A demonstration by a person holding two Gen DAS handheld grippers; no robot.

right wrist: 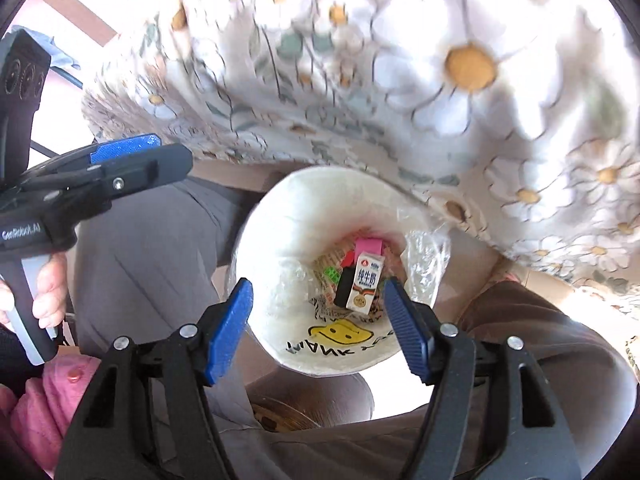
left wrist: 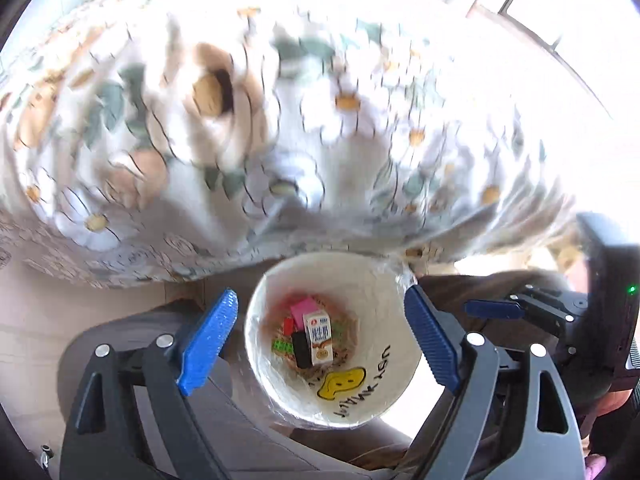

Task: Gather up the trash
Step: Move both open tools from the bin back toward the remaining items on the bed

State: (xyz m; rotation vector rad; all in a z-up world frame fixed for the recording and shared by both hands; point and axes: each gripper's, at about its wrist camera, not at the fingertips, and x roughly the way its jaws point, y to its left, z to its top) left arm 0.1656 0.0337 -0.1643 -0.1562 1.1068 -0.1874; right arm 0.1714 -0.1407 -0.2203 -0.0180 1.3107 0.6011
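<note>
A white trash bin (left wrist: 384, 364) lined with a clear bag and printed with a yellow smiley stands on the floor beside the table. Inside lie a small milk carton (left wrist: 319, 336), a pink piece (left wrist: 304, 309), a black piece (left wrist: 301, 349) and green and red bits. My left gripper (left wrist: 320, 332) is open and empty above the bin's mouth. In the right wrist view the same bin (right wrist: 280, 240) holds the carton (right wrist: 365, 286), and my right gripper (right wrist: 318, 312) is open and empty over it. The left gripper (right wrist: 120, 160) shows at the left there.
A table under a daisy-print cloth (left wrist: 280, 120) fills the upper half of both views, its edge overhanging the bin. The person's legs in grey trousers (right wrist: 152, 264) flank the bin. A bright window (left wrist: 560, 12) is at the upper right.
</note>
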